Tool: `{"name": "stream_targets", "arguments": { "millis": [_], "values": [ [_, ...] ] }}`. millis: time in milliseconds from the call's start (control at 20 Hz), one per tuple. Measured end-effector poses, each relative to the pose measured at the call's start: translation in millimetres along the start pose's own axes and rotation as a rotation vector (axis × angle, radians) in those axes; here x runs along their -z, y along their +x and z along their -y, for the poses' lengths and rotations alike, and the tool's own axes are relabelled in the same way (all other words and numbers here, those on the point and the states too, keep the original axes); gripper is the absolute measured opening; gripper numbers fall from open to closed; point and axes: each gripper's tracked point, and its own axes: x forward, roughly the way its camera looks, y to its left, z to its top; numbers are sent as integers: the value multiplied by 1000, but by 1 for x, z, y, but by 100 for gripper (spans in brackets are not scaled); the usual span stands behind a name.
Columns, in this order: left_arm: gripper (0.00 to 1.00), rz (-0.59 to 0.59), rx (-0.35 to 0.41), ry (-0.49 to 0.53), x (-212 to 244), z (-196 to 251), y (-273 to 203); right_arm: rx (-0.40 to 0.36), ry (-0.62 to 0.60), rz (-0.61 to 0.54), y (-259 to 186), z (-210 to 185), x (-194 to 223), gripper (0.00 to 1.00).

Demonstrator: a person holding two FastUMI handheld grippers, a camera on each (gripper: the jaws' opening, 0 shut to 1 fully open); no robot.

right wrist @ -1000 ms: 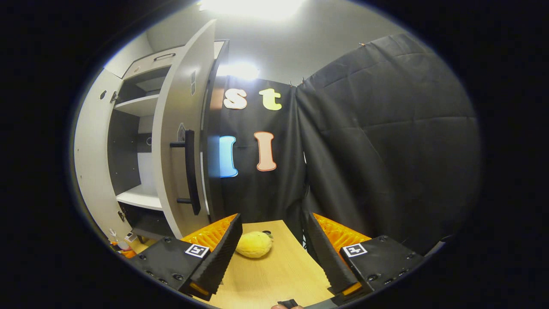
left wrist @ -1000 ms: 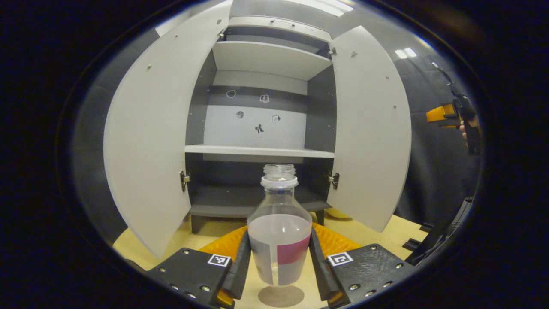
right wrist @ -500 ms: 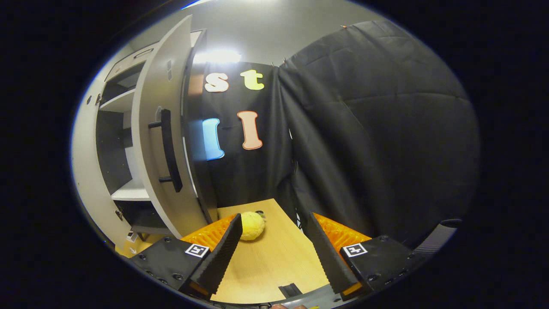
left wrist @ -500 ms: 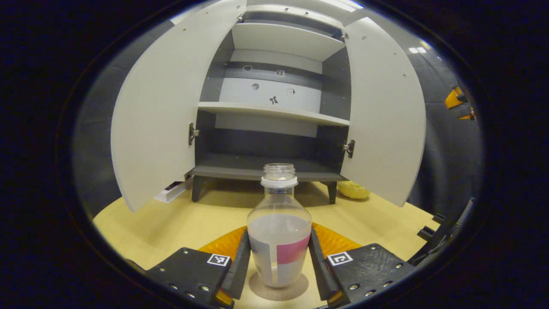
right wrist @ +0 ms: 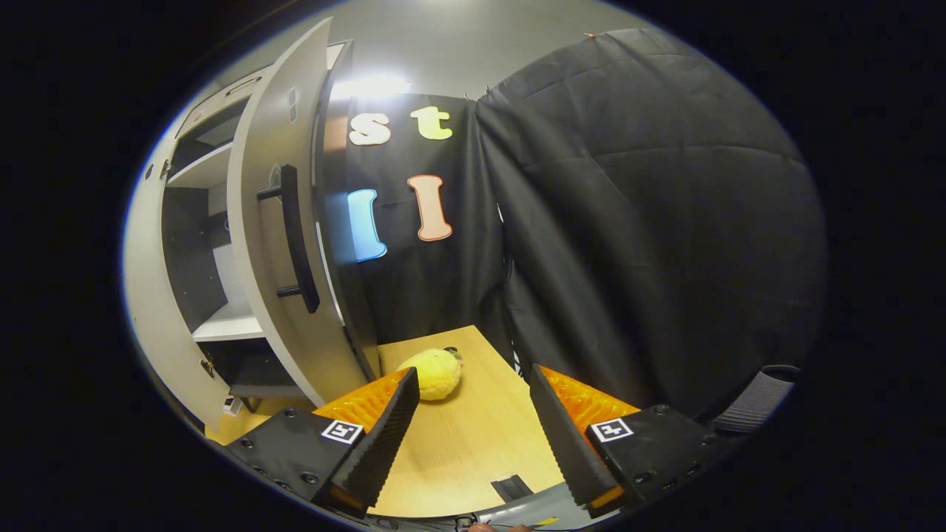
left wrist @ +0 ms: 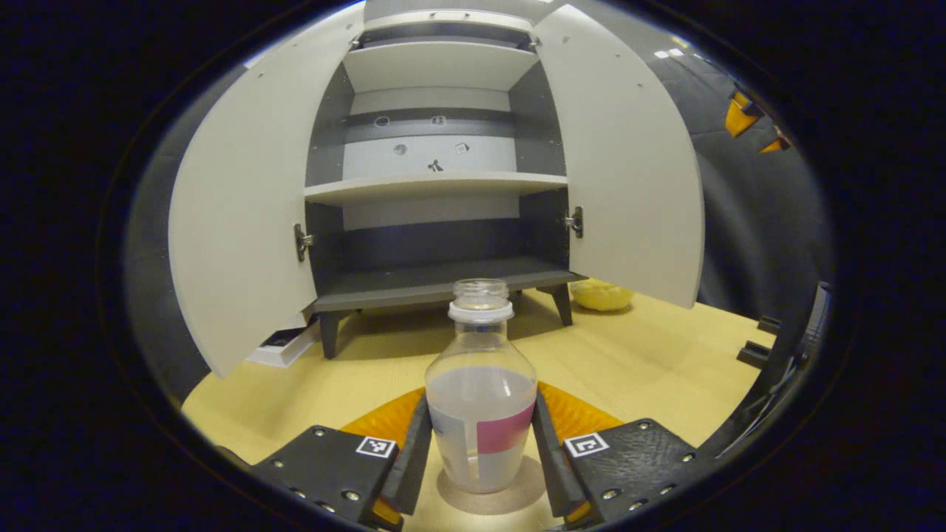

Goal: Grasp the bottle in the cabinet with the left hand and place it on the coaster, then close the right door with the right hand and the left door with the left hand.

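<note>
Left gripper view has the bottle (left wrist: 481,399) standing upright on the round coaster (left wrist: 489,493), which lies on the pale wooden surface (left wrist: 650,362) in front of the cabinet (left wrist: 436,214). The left tool (left wrist: 480,451) is narrowed onto the bottle, one finger pressing each side of its labelled lower body.

The main risk, as a judgement, lies in the release. The bottle has no cap and is partly full of liquid, so if the fingers open unevenly or the tool draws back before both have let go, one finger could drag the base off the coaster or tip the bottle and spill it. Whether the base sits fully centred cannot be told.

A second risk is with the right door (right wrist: 277,244): it stands swung well out, and a push near its black handle (right wrist: 295,236) could swing its inner face toward the bottle if the left tool has not cleared. The yellow object (right wrist: 432,374) beside the cabinet's foot looks out of the door's path.

The left tool is held low and level, pointing at the open cabinet. The right tool (right wrist: 473,428) hangs above the surface with fingers wide and nothing between them, aimed past the right door's edge.
</note>
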Motion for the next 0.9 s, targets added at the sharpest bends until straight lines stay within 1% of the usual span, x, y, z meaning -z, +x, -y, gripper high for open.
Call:
{"name": "stream_targets", "arguments": {
  "millis": [50,100,250,300,350,400,450,500,550,600,650,700,800,900],
  "values": [
    [68,-1,-4,-4,-1,-1,-1,-2,-2,4,-1,-2,0,96],
    [68,-5,-9,-11,0,0,-1,0,-5,8,-3,-2,-1,92],
    [69,-16,-25,-54,1,0,-2,1,-21,13,-5,-2,1,92],
    [76,-19,-36,-62,2,-1,-4,-3,-19,12,-6,-3,1,96],
    [71,-21,-41,-70,2,-1,-5,-8,-15,13,-8,-4,1,92],
    [71,-24,-40,-74,1,-2,-6,-12,-14,14,-9,-6,1,92],
    [71,-28,-44,-71,1,-4,-8,-16,-19,15,-10,-6,3,96],
    [83,-29,-42,-61,4,-4,-17,-16,-29,16,-11,-5,4,92],
    [95,-24,-33,-59,-3,0,-20,-15,-40,16,-12,-4,6,92],
    [94,-23,-15,-65,-7,5,-22,-15,-52,19,-14,-2,6,96],
    [94,-22,-7,-70,-11,8,-28,-16,-69,21,-14,0,6,96],
    [94,-18,-9,-71,-17,8,-33,-16,-88,20,-14,1,9,92],
    [95,7,2,-70,-37,10,-50,-18,-108,14,-13,2,12,92],
    [94,40,24,-66,-62,15,-66,-21,-84,10,-10,1,12,92]
  ]
}}
